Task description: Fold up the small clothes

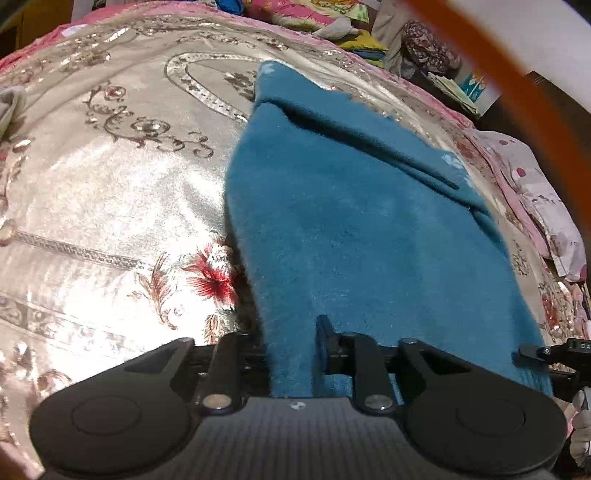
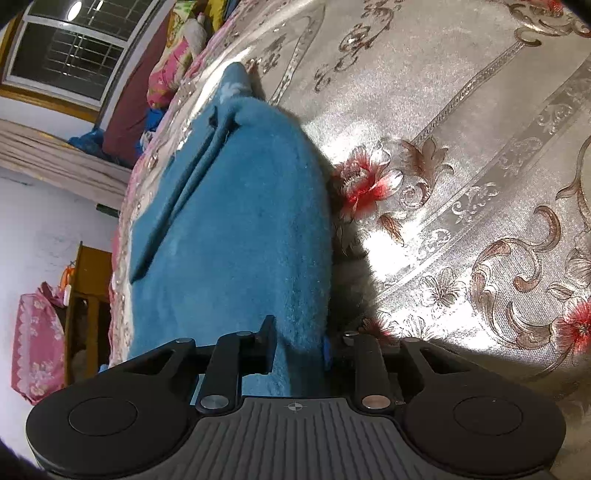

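A fuzzy teal garment (image 1: 351, 221) lies on a shiny floral bedspread (image 1: 110, 192), with a folded layer across its far part. My left gripper (image 1: 291, 347) is shut on the garment's near left edge, the cloth running between the jaws. In the right wrist view the same teal garment (image 2: 236, 229) stretches away from me. My right gripper (image 2: 299, 347) is shut on its near right edge. The other gripper's black body (image 1: 554, 354) shows at the far right of the left wrist view.
The bedspread (image 2: 461, 184) spreads wide to the right of the garment. Piled colourful clothes (image 1: 332, 22) lie at the bed's far side. A pink patterned cloth (image 1: 546, 206) lies at the right edge. A window (image 2: 74, 48) and a wooden cabinet (image 2: 88, 306) stand beyond the bed.
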### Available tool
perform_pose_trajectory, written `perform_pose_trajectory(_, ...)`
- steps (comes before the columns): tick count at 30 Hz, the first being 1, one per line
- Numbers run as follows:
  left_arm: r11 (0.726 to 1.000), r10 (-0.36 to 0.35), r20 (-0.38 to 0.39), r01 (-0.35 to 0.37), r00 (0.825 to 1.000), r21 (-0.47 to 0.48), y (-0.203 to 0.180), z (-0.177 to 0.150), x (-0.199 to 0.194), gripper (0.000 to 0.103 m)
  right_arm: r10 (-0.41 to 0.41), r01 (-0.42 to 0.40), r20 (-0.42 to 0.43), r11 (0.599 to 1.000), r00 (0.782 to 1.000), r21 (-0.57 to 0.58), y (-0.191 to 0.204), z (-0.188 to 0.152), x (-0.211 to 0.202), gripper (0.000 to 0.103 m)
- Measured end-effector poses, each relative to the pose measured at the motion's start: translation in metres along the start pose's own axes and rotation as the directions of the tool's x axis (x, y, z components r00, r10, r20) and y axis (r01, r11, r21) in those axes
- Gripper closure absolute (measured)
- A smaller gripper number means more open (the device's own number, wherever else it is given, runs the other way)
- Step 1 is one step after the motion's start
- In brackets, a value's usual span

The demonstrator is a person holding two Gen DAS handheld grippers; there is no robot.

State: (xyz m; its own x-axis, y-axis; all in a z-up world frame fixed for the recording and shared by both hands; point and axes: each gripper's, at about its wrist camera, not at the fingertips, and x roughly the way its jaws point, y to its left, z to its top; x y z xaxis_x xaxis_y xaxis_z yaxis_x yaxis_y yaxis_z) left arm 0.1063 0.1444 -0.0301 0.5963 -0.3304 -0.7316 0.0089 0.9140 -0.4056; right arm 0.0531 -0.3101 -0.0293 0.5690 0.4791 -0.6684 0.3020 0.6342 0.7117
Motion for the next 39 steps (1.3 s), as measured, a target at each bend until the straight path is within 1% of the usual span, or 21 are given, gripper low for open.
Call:
perform_pose_trajectory(2,1.0,-0.001,0.014,0.001,1.0,-0.004,-0.002,0.0,-0.006,0.086,0.035,-0.035,0.008,0.999,0.999,0.002,0.001,-0.001,-0.004,0.087)
perform_pose_trajectory(5,0.999,-0.01,0.034,0.011,0.999,-0.038,-0.004,0.004,-0.016,0.086,0.077,-0.077,0.023,0.997,0.997,0.003,0.004,0.002,-0.009,0.088)
perform_pose_trajectory(8,0.999,0.005,0.047,-0.003,0.999,-0.039,-0.01,0.01,-0.021,0.086,0.11,-0.11,0.032,0.994,0.993,0.006,0.008,0.004,-0.009,0.088)
perform_pose_trajectory(11,0.999,0.029,0.043,-0.028,0.999,-0.04,-0.014,0.014,-0.019,0.086,0.105,-0.103,0.044,0.994,0.994,-0.029,0.013,0.002,-0.011,0.088)
perform_pose_trajectory(13,0.999,0.034,0.036,-0.033,0.999,-0.039,-0.016,0.015,-0.017,0.086,0.104,-0.103,0.048,0.994,0.993,-0.028,0.011,0.0,-0.013,0.089)
perform_pose_trajectory(17,0.999,0.027,0.035,-0.026,0.999,-0.032,-0.021,0.018,-0.014,0.086,0.11,-0.111,0.057,0.994,0.992,0.009,0.004,0.002,-0.017,0.089)
perform_pose_trajectory(20,0.998,0.012,0.037,-0.01,0.999,-0.057,-0.021,0.02,-0.017,0.086,0.126,-0.128,0.063,0.992,0.99,0.022,0.005,0.003,-0.015,0.089)
perform_pose_trajectory(23,0.993,-0.043,0.058,0.049,0.997,-0.105,-0.015,0.023,-0.019,0.087,0.153,-0.156,0.067,0.987,0.986,0.039,0.001,0.002,-0.015,0.089)
perform_pose_trajectory(26,0.971,-0.128,0.074,0.14,0.989,-0.192,-0.004,0.029,-0.018,0.087,0.203,-0.21,0.083,0.974,0.976,0.09,-0.006,0.005,-0.019,0.089)
perform_pose_trajectory(28,0.956,-0.167,0.089,0.184,0.982,-0.23,0.001,0.035,-0.016,0.087,0.241,-0.252,0.099,0.959,0.966,0.127,-0.007,0.009,-0.018,0.089)
perform_pose_trajectory(32,0.926,-0.245,0.136,0.273,0.96,-0.261,0.004,0.054,-0.011,0.087,0.307,-0.327,0.125,0.925,0.944,0.196,-0.003,0.022,-0.012,0.089)
perform_pose_trajectory(33,0.914,-0.27,0.152,0.302,0.951,-0.271,0.005,0.062,-0.008,0.087,0.317,-0.338,0.131,0.918,0.939,0.206,0.001,0.027,-0.01,0.089)
perform_pose_trajectory(37,0.876,-0.328,0.205,0.378,0.922,-0.299,0.01,0.091,0.007,0.087,0.339,-0.368,0.166,0.909,0.926,0.196,0.022,0.056,-0.005,0.089)
perform_pose_trajectory(39,0.857,-0.35,0.231,0.41,0.908,-0.312,0.014,0.11,0.017,0.087,0.355,-0.389,0.191,0.902,0.915,0.185,0.035,0.075,0.0,0.09)
